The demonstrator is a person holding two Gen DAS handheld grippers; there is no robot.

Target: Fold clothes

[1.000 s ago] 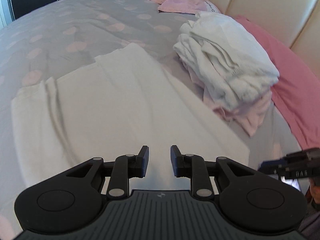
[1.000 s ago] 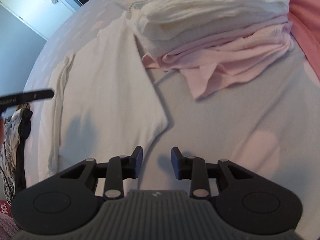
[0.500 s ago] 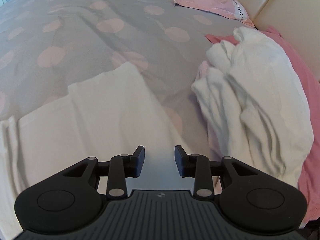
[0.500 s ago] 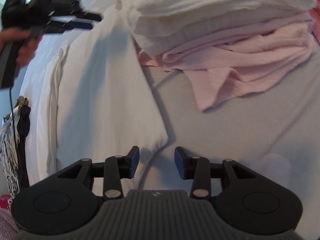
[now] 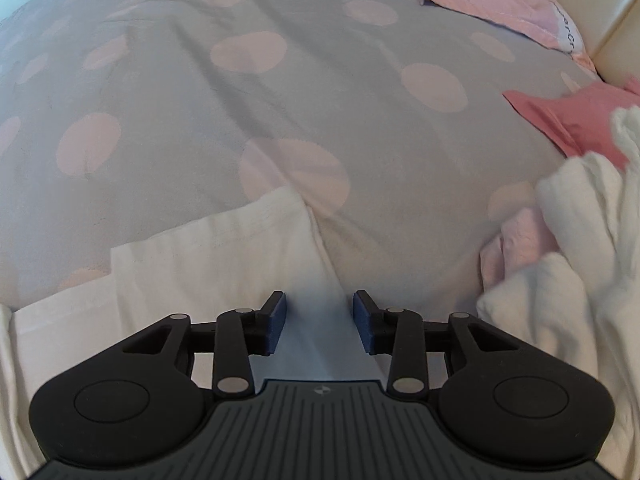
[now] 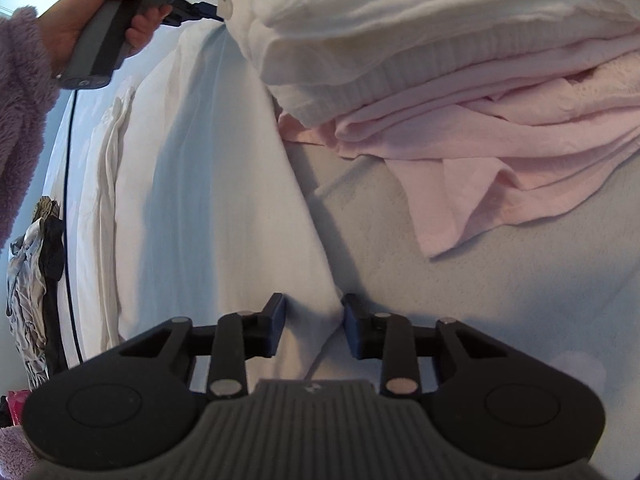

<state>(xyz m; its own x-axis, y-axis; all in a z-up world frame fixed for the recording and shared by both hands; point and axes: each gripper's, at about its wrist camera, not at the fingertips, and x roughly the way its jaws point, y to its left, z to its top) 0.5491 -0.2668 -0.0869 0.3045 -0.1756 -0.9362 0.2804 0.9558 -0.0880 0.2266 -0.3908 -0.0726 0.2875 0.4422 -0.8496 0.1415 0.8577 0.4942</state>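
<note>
White garment (image 6: 208,200) lay flat on the bed (image 5: 280,80) beside the stack (image 6: 440,60). Right gripper (image 6: 312,328) had just been closing, corner between its jaws, not yet clamped. Left gripper (image 5: 319,322), opening, straddled the far edge. We judged both should pinch fully before lifting together.

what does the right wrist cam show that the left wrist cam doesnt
Only the right wrist view shows the person's hand holding the left gripper's handle, a fuzzy purple sleeve, dark and grey clothes heaped at the left edge, and the right gripper with the corner of the white garment between its jaws.

Only the left wrist view shows the pink dots on the grey bedspread, a folded pink item by the headboard, and the left gripper open above the garment's edge.

Both show the white garment and the white-and-pink folded stack.
</note>
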